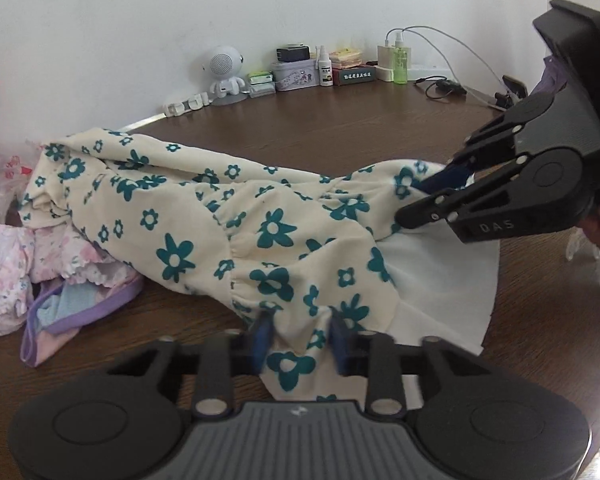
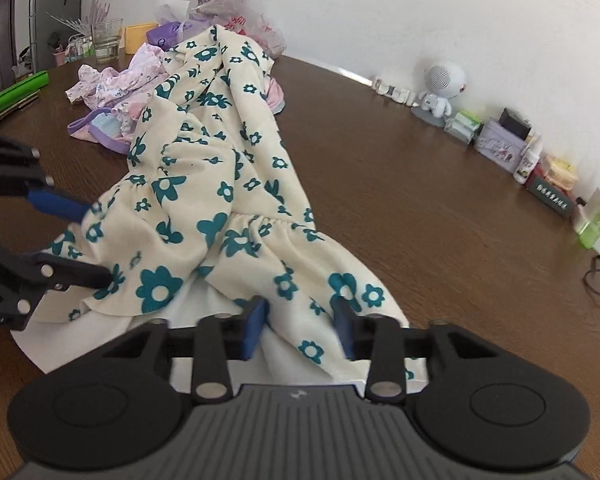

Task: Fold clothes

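Observation:
A cream dress with teal flowers (image 1: pixel 220 220) (image 2: pixel 220 160) lies stretched across the brown table (image 1: pixel 340 120) (image 2: pixel 420 200), its white lining showing at the near hem. My left gripper (image 1: pixel 300 340) (image 2: pixel 84 240) has its blue pads on either side of a bunch of the hem and is shut on it. My right gripper (image 2: pixel 300 328) (image 1: pixel 424 196) pinches the same hem a little further along. The two grippers sit close together at the dress's wide end. The far end of the dress is crumpled against a pile of other clothes.
Pink and purple clothes (image 1: pixel 60 280) (image 2: pixel 116 92) are heaped beside the dress. Along the wall stand a white robot-shaped speaker (image 1: pixel 224 72) (image 2: pixel 440 88), small boxes, a green bottle (image 1: pixel 400 64) and cables (image 1: pixel 444 84). A glass (image 2: pixel 107 40) and a green box (image 2: pixel 16 94) sit at the far side.

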`<action>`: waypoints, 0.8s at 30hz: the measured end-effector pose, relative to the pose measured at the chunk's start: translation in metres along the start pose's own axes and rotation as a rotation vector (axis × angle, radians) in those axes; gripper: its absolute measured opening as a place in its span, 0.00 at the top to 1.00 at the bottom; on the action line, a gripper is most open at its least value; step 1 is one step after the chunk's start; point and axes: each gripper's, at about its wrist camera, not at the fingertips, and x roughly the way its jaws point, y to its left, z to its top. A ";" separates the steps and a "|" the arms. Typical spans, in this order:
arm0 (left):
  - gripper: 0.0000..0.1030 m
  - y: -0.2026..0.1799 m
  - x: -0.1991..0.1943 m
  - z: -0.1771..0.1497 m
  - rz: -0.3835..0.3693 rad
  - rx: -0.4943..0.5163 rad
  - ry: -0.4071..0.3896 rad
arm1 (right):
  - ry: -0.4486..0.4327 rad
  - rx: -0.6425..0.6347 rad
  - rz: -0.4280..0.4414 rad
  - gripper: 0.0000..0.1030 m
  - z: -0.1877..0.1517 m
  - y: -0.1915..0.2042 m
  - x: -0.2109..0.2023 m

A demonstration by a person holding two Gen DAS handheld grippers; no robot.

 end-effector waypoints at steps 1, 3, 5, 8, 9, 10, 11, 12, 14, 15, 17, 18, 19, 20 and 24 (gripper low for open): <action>0.97 -0.002 -0.008 0.002 -0.004 0.010 -0.031 | 0.000 0.025 0.001 0.97 0.003 -0.004 -0.003; 0.97 -0.007 -0.025 0.006 -0.011 0.031 -0.094 | -0.064 0.051 -0.016 0.98 0.010 -0.013 -0.022; 0.97 -0.024 -0.048 0.012 -0.039 0.078 -0.172 | -0.162 0.084 -0.046 0.98 0.018 -0.028 -0.051; 0.98 -0.057 -0.071 0.015 -0.136 0.159 -0.252 | -0.277 0.144 -0.118 0.98 0.022 -0.060 -0.099; 0.98 -0.069 -0.075 0.014 -0.175 0.192 -0.268 | -0.294 0.158 -0.154 0.98 0.020 -0.071 -0.110; 0.98 -0.081 -0.076 0.013 -0.209 0.211 -0.274 | -0.299 0.175 -0.190 0.98 0.017 -0.081 -0.119; 0.97 -0.092 -0.074 0.010 -0.260 0.223 -0.266 | -0.295 0.198 -0.231 0.98 0.012 -0.094 -0.126; 0.97 -0.099 -0.070 0.008 -0.300 0.225 -0.254 | -0.278 0.223 -0.274 0.98 0.005 -0.108 -0.129; 0.89 -0.112 -0.059 0.004 -0.360 0.223 -0.219 | -0.216 0.269 -0.345 0.98 -0.011 -0.133 -0.124; 0.88 -0.118 -0.054 0.003 -0.379 0.225 -0.202 | -0.172 0.287 -0.360 0.98 -0.020 -0.143 -0.117; 0.72 -0.120 -0.047 0.001 -0.373 0.220 -0.178 | -0.085 0.322 -0.370 0.97 -0.041 -0.158 -0.101; 0.63 -0.116 -0.045 0.001 -0.362 0.210 -0.171 | -0.053 0.347 -0.361 0.97 -0.050 -0.163 -0.095; 0.45 -0.112 -0.043 0.001 -0.351 0.200 -0.165 | -0.024 0.374 -0.352 0.95 -0.058 -0.167 -0.090; 0.36 -0.105 -0.044 0.000 -0.335 0.183 -0.166 | -0.017 0.405 -0.336 0.88 -0.065 -0.168 -0.090; 0.23 -0.062 -0.039 0.013 -0.222 0.118 -0.153 | -0.028 0.482 -0.254 0.59 -0.083 -0.159 -0.105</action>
